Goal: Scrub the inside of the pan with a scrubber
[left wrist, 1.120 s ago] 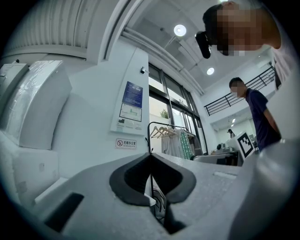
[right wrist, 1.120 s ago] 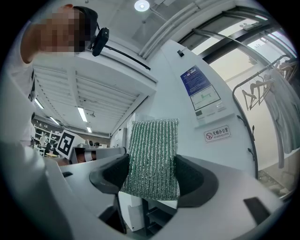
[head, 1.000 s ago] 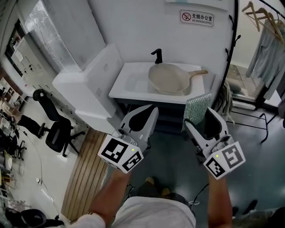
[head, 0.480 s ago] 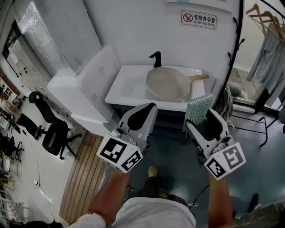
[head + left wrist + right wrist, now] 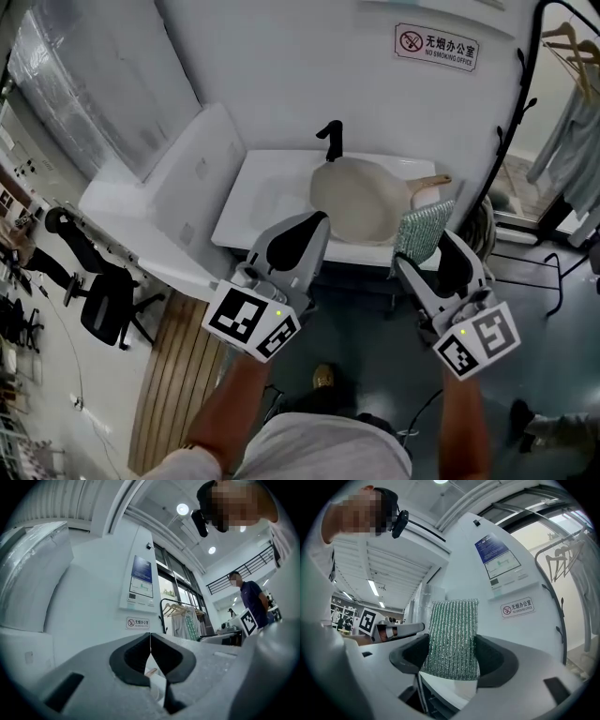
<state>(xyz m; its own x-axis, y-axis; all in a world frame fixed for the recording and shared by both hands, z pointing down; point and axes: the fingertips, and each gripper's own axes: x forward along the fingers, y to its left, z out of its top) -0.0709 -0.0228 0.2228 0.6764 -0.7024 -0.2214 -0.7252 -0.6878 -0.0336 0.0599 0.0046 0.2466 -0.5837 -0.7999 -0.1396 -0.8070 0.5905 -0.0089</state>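
My right gripper view is basically all green scrubber point(image 5: 453, 639), standing upright and pinched between my right gripper's point(image 5: 427, 248) jaws. Only the head view shows the pan point(image 5: 361, 200). It sits in the white sink point(image 5: 267, 192) ahead of me, wooden handle pointing right, black faucet point(image 5: 330, 141) just behind it. My left gripper point(image 5: 314, 225) has its jaws pressed together on nothing. Both grippers are short of the sink's front edge. A black stand point(image 5: 504, 141) crowds the right side, and there's room in the sink's left half.
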